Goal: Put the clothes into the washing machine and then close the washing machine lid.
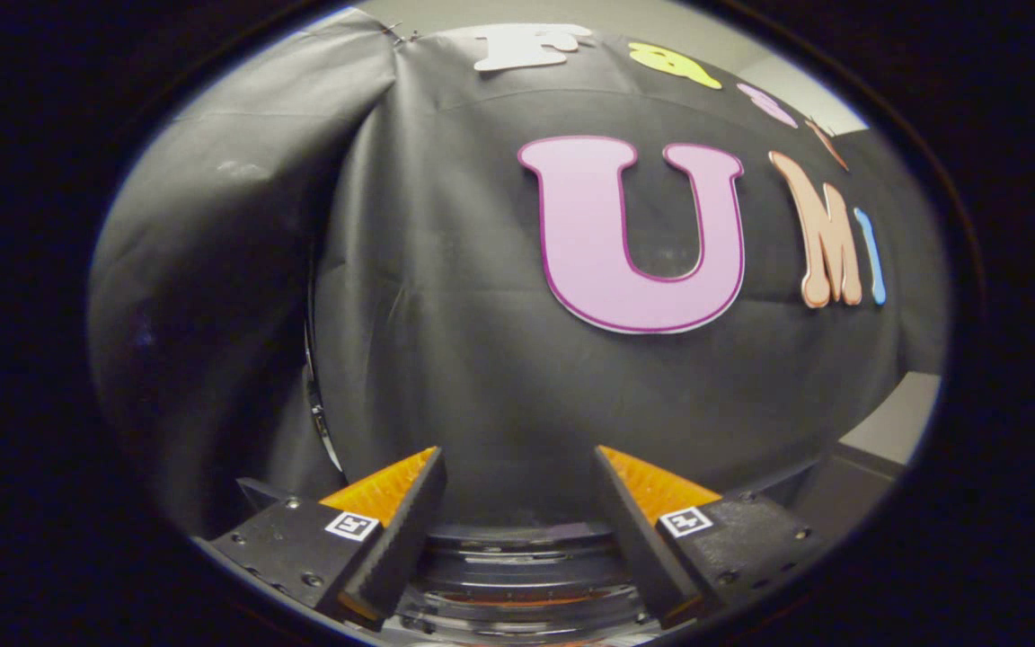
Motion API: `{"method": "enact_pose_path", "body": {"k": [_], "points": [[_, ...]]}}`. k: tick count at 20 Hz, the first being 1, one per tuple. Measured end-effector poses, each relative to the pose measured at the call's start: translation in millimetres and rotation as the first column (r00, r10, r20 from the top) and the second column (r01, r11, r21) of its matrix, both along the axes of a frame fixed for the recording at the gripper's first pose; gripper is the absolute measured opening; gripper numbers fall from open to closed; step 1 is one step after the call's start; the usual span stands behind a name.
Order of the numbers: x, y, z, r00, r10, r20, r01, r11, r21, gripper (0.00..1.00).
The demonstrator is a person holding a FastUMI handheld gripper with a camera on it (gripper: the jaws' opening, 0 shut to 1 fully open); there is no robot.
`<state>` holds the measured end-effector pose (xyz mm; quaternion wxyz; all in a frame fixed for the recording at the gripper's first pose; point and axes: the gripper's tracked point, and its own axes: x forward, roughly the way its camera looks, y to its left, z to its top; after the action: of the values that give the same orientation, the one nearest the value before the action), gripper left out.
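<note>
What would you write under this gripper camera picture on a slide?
Open gripper, nothing between its fingers, held above a round, clear washing machine lid, facing the booth's black cloth wall.

Black cloth wall (446, 341): hangs beyond the fingers, creased, folded at a seam ahead of the left finger. Pale wall (787, 67): above the cloth. Grey surface (895, 418): past the right finger, beside the cloth.

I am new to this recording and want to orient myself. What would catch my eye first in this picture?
The gripper stands out first: its two fingers are spread apart with nothing between them. Below and between the fingers lies a round, glassy ribbed part, probably the washing machine. Beyond them hangs the black cloth wall of the booth.
</note>
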<state>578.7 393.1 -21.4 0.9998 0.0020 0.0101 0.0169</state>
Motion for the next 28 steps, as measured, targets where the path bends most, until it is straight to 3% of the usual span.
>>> {"method": "enact_pose_path", "body": {"k": [10, 19, 28], "points": [[-22, -2, 7, 0.999, 0.014, 0.045, -0.014, 1.000, -0.003, 0.97], [-69, -5, 7, 0.994, 0.003, 0.108, -0.003, 1.000, -0.003, 0.98], [-95, -13, 10, 0.972, -0.002, 0.235, -0.001, 1.000, 0.013, 0.99]]}}
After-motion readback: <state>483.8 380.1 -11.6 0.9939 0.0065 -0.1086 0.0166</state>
